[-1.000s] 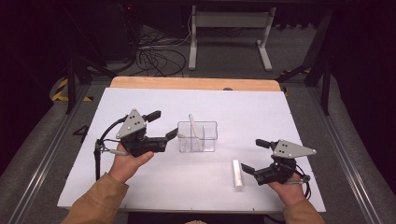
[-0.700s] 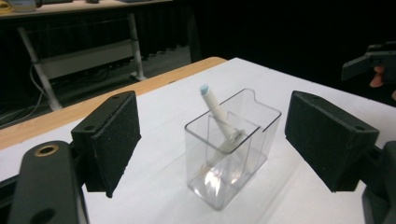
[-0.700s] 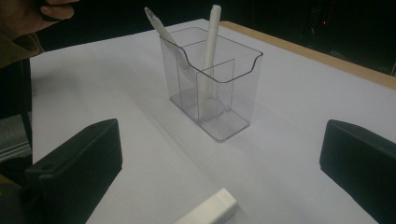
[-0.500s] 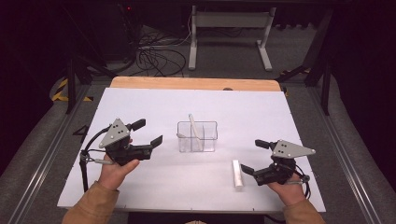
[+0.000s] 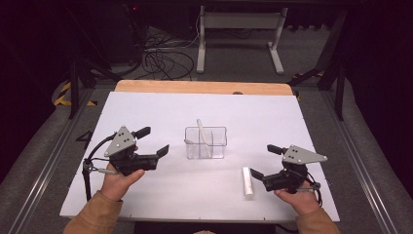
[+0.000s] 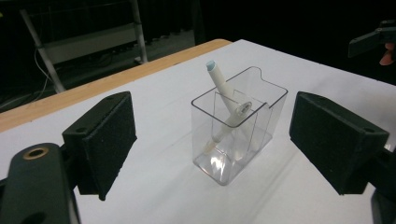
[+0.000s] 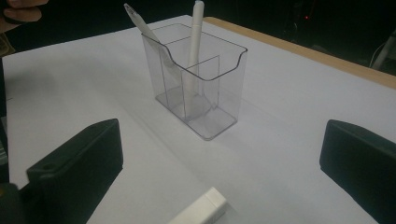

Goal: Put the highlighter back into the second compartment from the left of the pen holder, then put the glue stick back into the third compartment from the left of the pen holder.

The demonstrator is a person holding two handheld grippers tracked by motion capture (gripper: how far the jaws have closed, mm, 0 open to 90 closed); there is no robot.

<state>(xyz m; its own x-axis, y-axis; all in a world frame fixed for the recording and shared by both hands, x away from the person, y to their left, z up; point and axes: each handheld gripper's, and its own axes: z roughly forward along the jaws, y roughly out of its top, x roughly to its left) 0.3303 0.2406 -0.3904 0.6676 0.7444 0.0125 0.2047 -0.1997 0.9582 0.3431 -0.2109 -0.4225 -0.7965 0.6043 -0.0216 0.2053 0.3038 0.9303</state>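
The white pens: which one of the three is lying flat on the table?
The pen beside the right tongs lies flat on the table. The other two pens stand leaning inside the clear holder.

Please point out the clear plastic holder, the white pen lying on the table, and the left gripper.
clear plastic holder (image 5: 218, 146): high view, front wall.
white pen (image 5: 248, 181): high view, middle of barrel.
left gripper (image 5: 152, 141): high view, midway between fingertips.

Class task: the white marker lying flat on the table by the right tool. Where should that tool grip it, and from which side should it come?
Grip the white marker at mid-barrel, coming down from above with the right tool, jaws across its width. It lies flat, pointing away from the person, with open table either side.
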